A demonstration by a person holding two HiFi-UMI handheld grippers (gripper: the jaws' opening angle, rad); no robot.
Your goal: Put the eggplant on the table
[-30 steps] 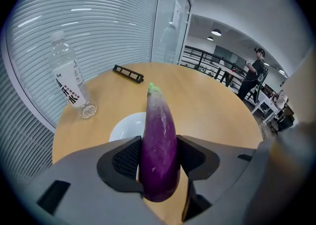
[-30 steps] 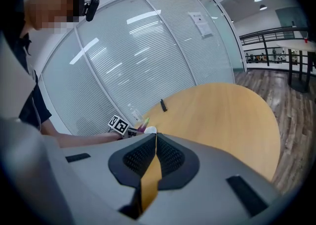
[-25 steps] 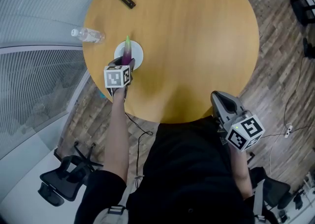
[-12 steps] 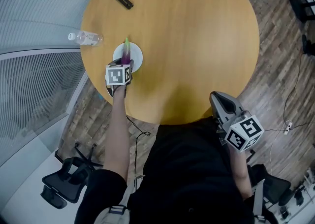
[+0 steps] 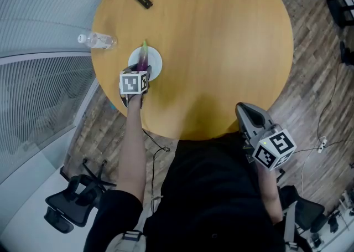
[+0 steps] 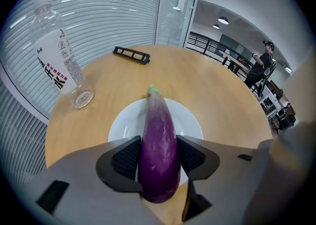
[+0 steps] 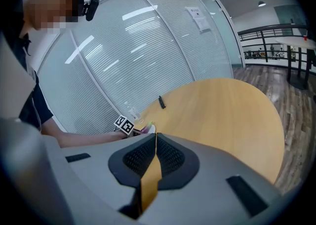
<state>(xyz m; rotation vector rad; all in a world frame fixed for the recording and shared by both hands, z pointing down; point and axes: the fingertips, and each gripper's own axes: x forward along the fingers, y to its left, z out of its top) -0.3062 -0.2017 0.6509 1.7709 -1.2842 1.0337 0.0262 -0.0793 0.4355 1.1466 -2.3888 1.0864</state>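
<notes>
A clear plastic bottle (image 5: 97, 40), tall and light, stands at the surface's (image 5: 221, 40) left edge. I judge that a wide swing of the arm could knock it off.

Just beside it, the left gripper (image 6: 159, 139) is closed on the eggplant (image 6: 158, 159), its ribbed dark pads against the sides with no gap showing. The eggplant lies over a shallow white plate (image 6: 188, 120) near that same edge; whether its weight is on the plate I cannot tell.

The eggplant is glossy purple and smooth, long, tapering to a green stem end. The grip sits at its thick end, so on lifting it may slide out, or droop and pivot. A dragged tip could shift the smooth, glazed-looking plate. Being round, the eggplant might also roll on the slick varnished wood if set down close to the edge.

At the near right edge, the right gripper (image 7: 155, 137) has its jaws together on nothing.
</notes>
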